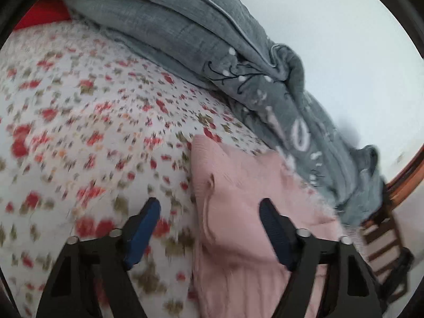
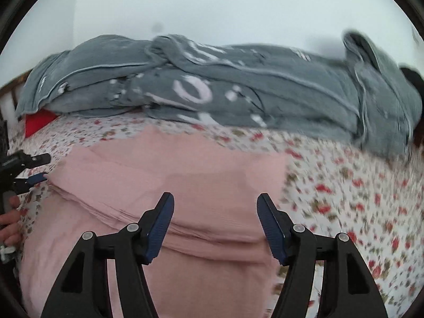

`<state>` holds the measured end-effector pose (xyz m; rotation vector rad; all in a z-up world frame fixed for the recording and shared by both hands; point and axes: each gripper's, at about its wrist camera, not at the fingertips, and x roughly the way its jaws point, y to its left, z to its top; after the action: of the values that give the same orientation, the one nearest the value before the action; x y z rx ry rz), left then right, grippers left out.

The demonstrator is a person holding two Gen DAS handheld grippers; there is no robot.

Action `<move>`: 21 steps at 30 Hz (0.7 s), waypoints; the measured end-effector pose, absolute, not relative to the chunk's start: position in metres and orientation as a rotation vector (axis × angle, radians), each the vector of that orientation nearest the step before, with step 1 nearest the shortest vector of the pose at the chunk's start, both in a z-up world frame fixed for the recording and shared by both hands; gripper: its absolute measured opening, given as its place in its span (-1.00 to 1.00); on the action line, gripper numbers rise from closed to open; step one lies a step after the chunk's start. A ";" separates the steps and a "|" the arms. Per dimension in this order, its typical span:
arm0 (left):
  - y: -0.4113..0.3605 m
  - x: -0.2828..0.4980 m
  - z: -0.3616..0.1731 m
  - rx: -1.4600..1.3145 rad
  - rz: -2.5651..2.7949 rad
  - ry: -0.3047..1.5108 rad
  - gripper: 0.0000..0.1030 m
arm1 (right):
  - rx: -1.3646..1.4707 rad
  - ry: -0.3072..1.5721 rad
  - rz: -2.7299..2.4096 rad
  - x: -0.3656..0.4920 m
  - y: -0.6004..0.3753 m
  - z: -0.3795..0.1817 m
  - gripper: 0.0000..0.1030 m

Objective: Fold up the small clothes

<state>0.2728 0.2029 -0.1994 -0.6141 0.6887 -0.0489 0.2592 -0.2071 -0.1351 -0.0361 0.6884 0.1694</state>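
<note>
- Bed covered by a white sheet printed with small red flowers and olive leaves; much of the print is motion-blurred in both wrist views.
- Along the far edge of the bed, against a pale wall, lies a heap of grey bedding with white and dark embroidered marks, folded in layers and bunched at one end.
- Something red shows under the grey heap's corner.
- Brown wooden slats visible past the bedding in the left wrist view, at the bed's edge.
- Pink garment, ribbed knit, lies spread flat on the sheet, near side of the grey bedding, with shallow creases across it.
- Right gripper: jaws apart, hanging over the middle of the garment, nothing between the pads.
- Left gripper: jaws apart, over the garment's edge; one finger above the sheet, the other above pink cloth. Not clamped.
- A hand holds the left gripper at the right wrist view's left margin, beside the garment's side edge.
</note>
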 end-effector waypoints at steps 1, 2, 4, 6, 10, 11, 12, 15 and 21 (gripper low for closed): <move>0.201 0.281 -0.200 -0.586 -0.026 0.687 0.29 | -0.007 0.691 0.183 0.260 -0.216 -0.138 0.26; 0.199 0.288 -0.203 -0.581 -0.039 0.698 0.25 | 0.042 0.689 0.210 0.259 -0.228 -0.143 0.26; 0.198 0.294 -0.209 -0.590 -0.063 0.729 0.09 | 0.123 0.677 0.229 0.257 -0.242 -0.153 0.26; 0.195 0.297 -0.211 -0.566 -0.065 0.742 0.07 | 0.192 0.728 0.235 0.264 -0.249 -0.161 0.25; 0.188 0.298 -0.211 -0.530 -0.077 0.752 -0.12 | 0.199 0.756 0.265 0.267 -0.245 -0.169 0.25; 0.186 0.298 -0.212 -0.523 -0.078 0.754 -0.26 | 0.188 0.760 0.271 0.267 -0.243 -0.170 0.25; 0.184 0.299 -0.211 -0.518 -0.090 0.752 -0.40 | 0.176 0.757 0.281 0.266 -0.240 -0.169 0.25; 0.181 0.296 -0.207 -0.502 -0.093 0.714 -0.68 | 0.142 0.746 0.284 0.263 -0.234 -0.170 0.25; 0.165 0.277 -0.176 -0.430 -0.128 0.560 -0.72 | 0.135 0.746 0.282 0.262 -0.234 -0.170 0.25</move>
<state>0.2771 0.1654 -0.1757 -0.4295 0.5599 -0.1279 0.2619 -0.2339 -0.1696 0.1350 0.7459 0.2816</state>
